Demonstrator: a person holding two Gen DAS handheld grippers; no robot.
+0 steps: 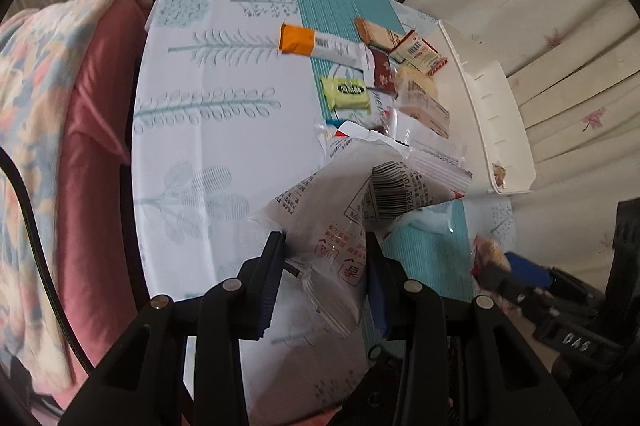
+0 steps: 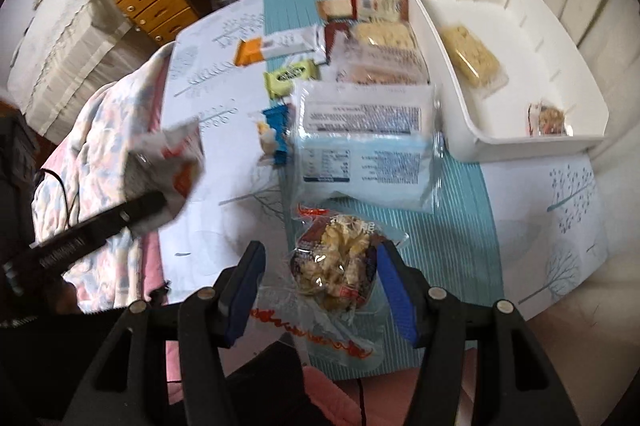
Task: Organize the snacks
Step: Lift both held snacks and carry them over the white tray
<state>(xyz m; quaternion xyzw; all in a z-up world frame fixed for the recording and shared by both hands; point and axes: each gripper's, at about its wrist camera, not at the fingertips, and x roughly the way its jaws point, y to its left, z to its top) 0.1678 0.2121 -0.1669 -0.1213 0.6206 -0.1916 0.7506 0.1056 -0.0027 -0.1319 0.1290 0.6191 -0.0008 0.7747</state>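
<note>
Two snacks up in my tongs – one in each hand.

My left tongs (image 1: 325, 258) pinch a crinkly white snack bag (image 1: 340, 226) with a barcode on it, with the jaws only a little way apart and pressing on its sides. My right tongs (image 2: 318, 280) stand about half open and hold a clear pack of pale crunchy bits (image 2: 340, 266) – the pads touch the wrapper. In the right view, the white bin (image 2: 520, 142) sits at about 1 o'clock on the table (image 2: 560, 210), with a yellow bar (image 2: 472, 56) and a small nutty snack (image 2: 550, 118) inside it. The pile of other snacks (image 2: 360, 66) lies at 12 o'clock, just beside the bin, on the teal strip (image 2: 452, 234).
</note>
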